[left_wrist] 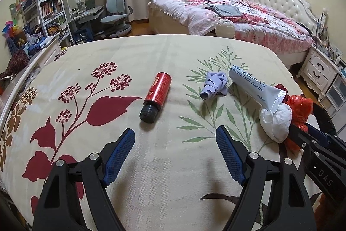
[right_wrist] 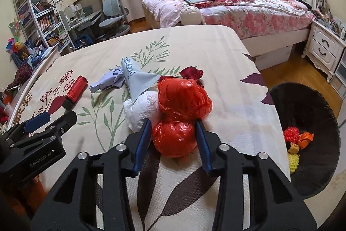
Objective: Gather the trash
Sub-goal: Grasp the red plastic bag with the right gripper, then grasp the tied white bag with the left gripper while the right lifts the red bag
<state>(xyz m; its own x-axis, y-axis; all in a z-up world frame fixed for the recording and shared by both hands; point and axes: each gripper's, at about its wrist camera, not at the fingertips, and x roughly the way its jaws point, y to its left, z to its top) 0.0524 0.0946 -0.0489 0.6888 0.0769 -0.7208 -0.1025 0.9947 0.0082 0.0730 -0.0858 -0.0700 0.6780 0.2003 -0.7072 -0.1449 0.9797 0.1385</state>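
Right gripper (right_wrist: 173, 133): jaws clamped on red plastic bag (right_wrist: 179, 114), lying on patterned cover (right_wrist: 237, 101) | Left gripper (left_wrist: 175, 144): jaws apart, nothing between them | Red bottle (left_wrist: 155, 96): ahead of left gripper | Black bin (right_wrist: 324, 114): beside cover, holds orange and yellow scraps.

The red bag (right_wrist: 183, 99) is thin, glossy, crinkled plastic film. The white wad (right_wrist: 140, 112) beside it looks like soft embossed paper, matt. The pale blue sachet (left_wrist: 255, 88) is smooth foil-like plastic with a faint sheen. The lilac scrap (left_wrist: 213, 84) is crumpled and matt. The red bottle (left_wrist: 156, 93) has a shiny, metallic-looking body and a ribbed black plastic cap. The bed cover (left_wrist: 151, 53) is matt woven cloth. The fingers (left_wrist: 117, 156) carry blue, finely gridded pads on matt black plastic. The bin liner (right_wrist: 320, 114) is dull black plastic.
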